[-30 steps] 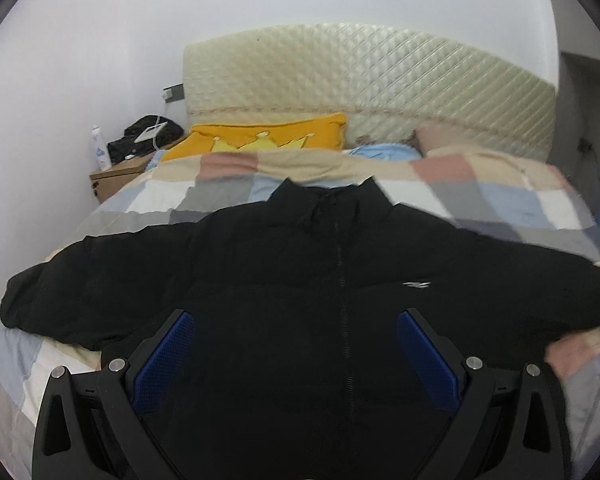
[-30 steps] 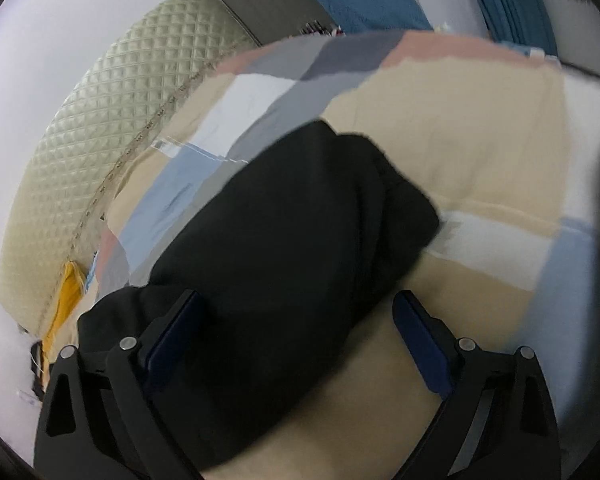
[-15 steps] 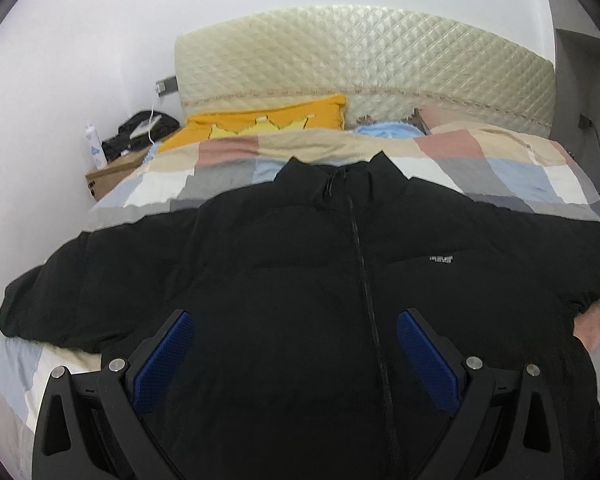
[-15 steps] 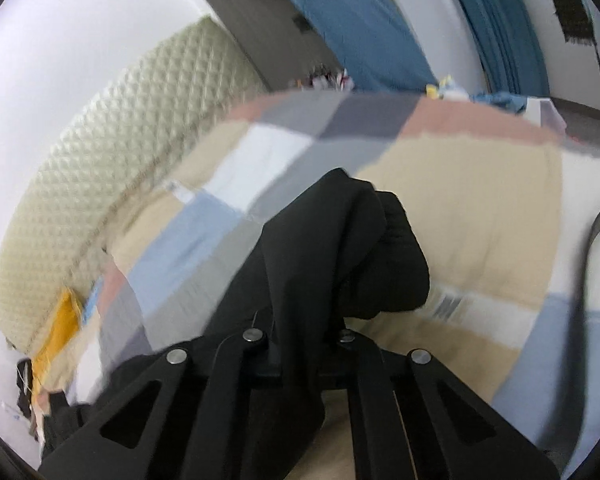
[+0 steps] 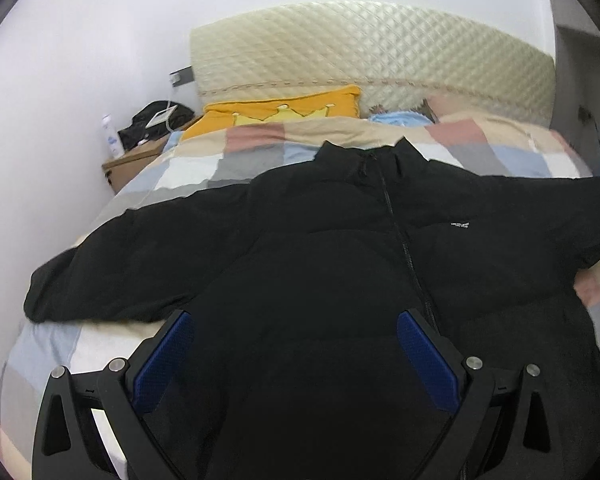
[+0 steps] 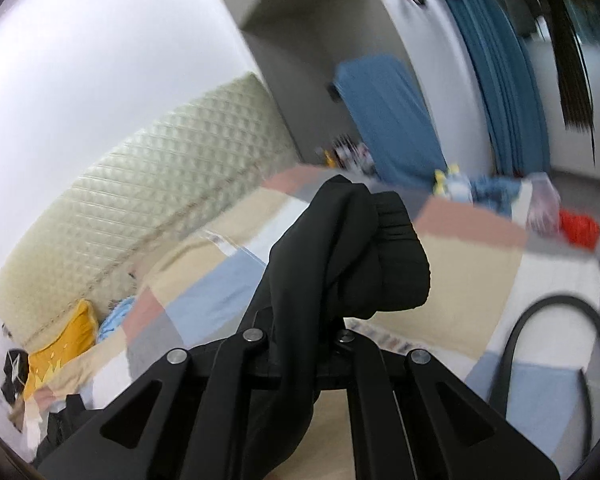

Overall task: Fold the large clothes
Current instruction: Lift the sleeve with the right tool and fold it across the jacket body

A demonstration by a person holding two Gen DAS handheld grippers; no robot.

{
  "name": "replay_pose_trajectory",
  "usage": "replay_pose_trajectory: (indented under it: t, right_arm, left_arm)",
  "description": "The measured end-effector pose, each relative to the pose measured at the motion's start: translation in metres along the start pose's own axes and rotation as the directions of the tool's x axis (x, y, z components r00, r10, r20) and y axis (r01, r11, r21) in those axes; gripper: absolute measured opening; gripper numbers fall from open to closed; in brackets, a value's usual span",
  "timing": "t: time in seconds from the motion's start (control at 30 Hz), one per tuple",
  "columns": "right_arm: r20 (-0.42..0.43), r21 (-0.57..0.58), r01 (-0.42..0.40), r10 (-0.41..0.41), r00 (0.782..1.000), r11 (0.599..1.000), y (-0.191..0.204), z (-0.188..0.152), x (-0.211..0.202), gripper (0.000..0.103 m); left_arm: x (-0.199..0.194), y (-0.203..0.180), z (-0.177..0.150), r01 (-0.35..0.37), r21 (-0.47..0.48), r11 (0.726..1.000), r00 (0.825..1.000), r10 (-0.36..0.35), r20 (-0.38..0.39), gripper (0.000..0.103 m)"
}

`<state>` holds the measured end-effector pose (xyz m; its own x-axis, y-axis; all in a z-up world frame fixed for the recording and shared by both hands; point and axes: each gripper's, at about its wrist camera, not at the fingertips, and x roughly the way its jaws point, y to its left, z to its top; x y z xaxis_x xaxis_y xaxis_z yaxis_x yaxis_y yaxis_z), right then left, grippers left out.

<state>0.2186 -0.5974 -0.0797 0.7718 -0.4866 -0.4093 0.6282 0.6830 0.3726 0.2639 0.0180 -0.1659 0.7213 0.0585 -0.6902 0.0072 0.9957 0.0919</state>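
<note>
bed centre: black puffer jacket [image 5: 320, 248] spreads almost edge to edge | head end: bare checked quilt [image 5: 260, 148] strip, then yellow pillow [image 5: 284, 110] against quilted headboard [image 5: 372, 52] | left edge: nightstand [image 5: 134, 160] with bottle [image 5: 110, 140], wall close | right corner: quilt bare beyond cuff [image 6: 396, 256]

Bed [image 5: 100, 344] with quilted cream headboard [image 5: 380, 52] against the white wall. Covered by a patchwork quilt [image 5: 252, 152] in beige, pink, grey, pale blue and white blocks.

Black puffer jacket [image 5: 320, 248] lies front-up across the quilt, zip closed, collar toward the headboard, the sleeve on the picture's left stretched out flat to the bed's edge. Its other sleeve cuff [image 6: 396, 256] is raised clear of the quilt.

At the head: yellow pillow with a crown print [image 5: 284, 110], a light blue item [image 5: 400, 118] beside it, partly hidden.
</note>
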Motion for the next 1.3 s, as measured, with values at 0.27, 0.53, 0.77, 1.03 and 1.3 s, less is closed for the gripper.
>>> replay_pose_trajectory:
  t: [0.27, 0.53, 0.77, 1.03, 1.3]
  right_arm:
    - [0.057, -0.105, -0.064, 0.071, 0.996, 0.992, 0.074, 0.026, -0.077, 0.006]
    - [0.105, -0.244, -0.149, 0.179, 0.978, 0.958, 0.175, 0.039, -0.156, 0.006]
    - [0.094, -0.321, -0.233, 0.276, 0.957, 0.918, 0.260, 0.009, -0.206, 0.006]
    - [0.025, -0.432, -0.326, 0.372, 0.928, 0.841, 0.347, -0.065, -0.227, 0.007]
    - [-0.151, -0.450, -0.500, 0.489, 0.859, 0.740, 0.430, -0.199, -0.226, 0.008]
  left_arm:
    - [-0.059, 0.035, -0.015, 0.002, 0.001, 1.000, 0.998, -0.002, 0.068, 0.103]
    - [-0.091, 0.062, -0.025, 0.074, -0.066, 0.995, 0.992, -0.066, 0.112, 0.103]
    - [-0.103, 0.066, -0.036, 0.093, -0.044, 0.995, 0.989, -0.087, 0.121, 0.103]
    - [-0.124, 0.100, -0.041, 0.101, -0.075, 0.992, 0.985, -0.089, 0.148, 0.103]
    - [-0.124, 0.186, -0.040, 0.114, -0.310, 0.944, 0.980, -0.055, 0.193, 0.103]
